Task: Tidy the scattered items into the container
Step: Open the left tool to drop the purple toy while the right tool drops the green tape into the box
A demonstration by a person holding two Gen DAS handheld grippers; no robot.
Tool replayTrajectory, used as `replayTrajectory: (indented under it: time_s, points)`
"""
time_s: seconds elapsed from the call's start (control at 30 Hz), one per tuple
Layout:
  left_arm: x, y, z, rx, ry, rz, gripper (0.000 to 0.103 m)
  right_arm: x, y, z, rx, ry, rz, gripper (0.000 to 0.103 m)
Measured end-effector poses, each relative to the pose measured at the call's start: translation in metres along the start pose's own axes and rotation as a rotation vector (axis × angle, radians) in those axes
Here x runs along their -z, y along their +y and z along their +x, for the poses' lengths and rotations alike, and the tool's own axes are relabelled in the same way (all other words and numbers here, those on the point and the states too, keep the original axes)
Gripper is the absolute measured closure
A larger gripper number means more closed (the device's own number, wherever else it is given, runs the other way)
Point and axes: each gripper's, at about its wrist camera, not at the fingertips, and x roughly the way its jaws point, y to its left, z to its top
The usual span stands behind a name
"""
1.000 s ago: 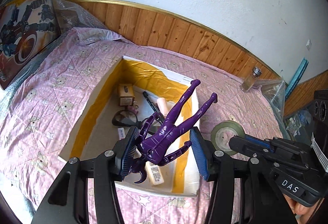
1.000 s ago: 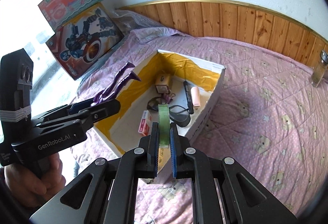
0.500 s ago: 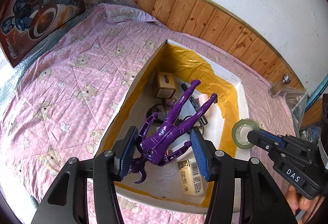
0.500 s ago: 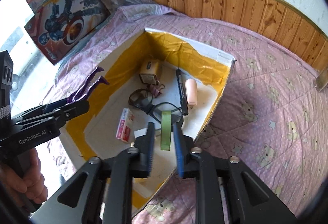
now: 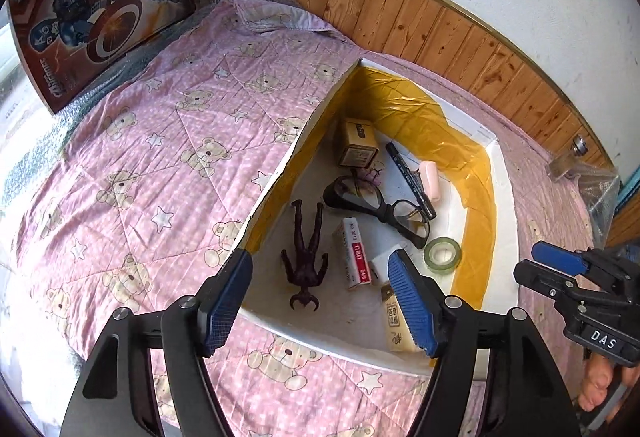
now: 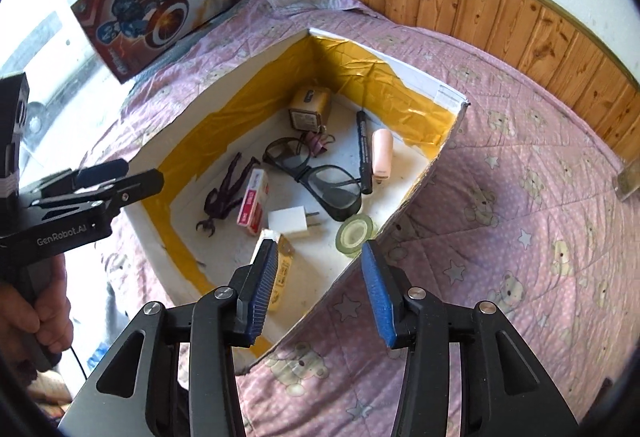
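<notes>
Grippers: left gripper and right gripper both spread, empty, above box. Purple figure lies inside; tape roll at its 3 o'clock.

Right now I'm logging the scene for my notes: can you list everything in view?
container: 1, white, yellow-taped, on quilt
toy figure: 1, purple, in container by left wall
tape roll: 1, green, in container
glasses: 1, black, container middle
marker: 1, black, beside glasses
pink tube: 1, beside marker
brown box: 1, far corner
red-white box: 1, beside figure
plug: 1, white
yellow packet: 1, near wall
quilt: 1, pink
toy boxes: 2, behind quilt
left gripper: open, empty
right gripper: open, empty
</notes>
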Motion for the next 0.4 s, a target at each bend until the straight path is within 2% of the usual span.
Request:
replayTrajectory:
  time_s: [0.07, 0.2, 0.33, 0.4]
  points:
    - [0.002, -0.008, -0.005, -0.029, -0.011, 0.033, 0.031, 0.002, 0.01, -0.002, -0.005, 0.021, -0.022, 0.056]
    - [0.002, -0.022, -0.018, -0.051, -0.05, 0.069, 0.031, 0.005, 0.013, 0.0, -0.074, 0.064, 0.033, 0.056]
    - [0.002, -0.028, -0.031, -0.041, -0.075, 0.075, 0.031, 0.004, 0.022, -0.009, -0.128, 0.039, 0.059, 0.056]
    - [0.003, -0.028, -0.035, -0.035, -0.081, 0.074, 0.031, 0.001, 0.028, -0.016, -0.128, 0.024, 0.049, 0.056]
